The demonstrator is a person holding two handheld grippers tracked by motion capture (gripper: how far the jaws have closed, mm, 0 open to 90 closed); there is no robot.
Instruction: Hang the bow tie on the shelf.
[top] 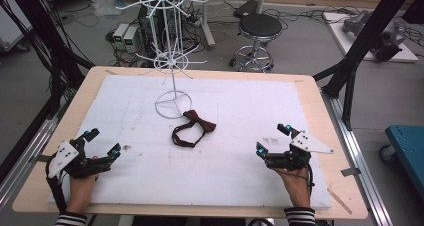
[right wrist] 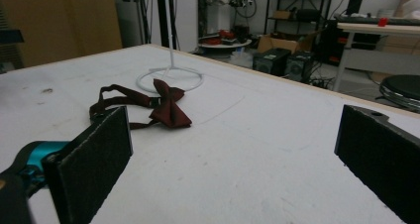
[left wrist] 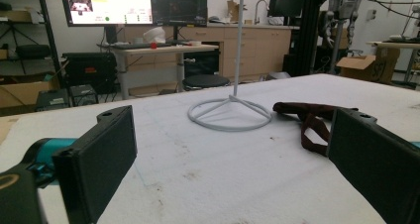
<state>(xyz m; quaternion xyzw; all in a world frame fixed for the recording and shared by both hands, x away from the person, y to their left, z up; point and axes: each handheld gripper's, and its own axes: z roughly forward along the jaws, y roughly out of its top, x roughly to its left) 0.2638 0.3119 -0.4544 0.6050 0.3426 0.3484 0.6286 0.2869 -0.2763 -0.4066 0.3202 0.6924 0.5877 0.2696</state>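
Note:
A dark red bow tie (top: 194, 128) with its strap looped lies on the white mat (top: 240, 111), just in front of the ring base of a white wire rack stand (top: 171, 61). My left gripper (top: 103, 142) rests open near the mat's front left, well short of the tie. My right gripper (top: 273, 139) is open at the front right, also apart from it. The left gripper view has the bow tie (left wrist: 309, 120) between its jaws far ahead, beside the stand base (left wrist: 230, 114). In the right gripper view the bow tie (right wrist: 166, 107) lies ahead to the left.
The wooden table edge (top: 330, 131) frames the mat. Black frame posts (top: 357, 51) rise at both sides. A black stool (top: 259, 28) and cables sit on the floor beyond the far edge.

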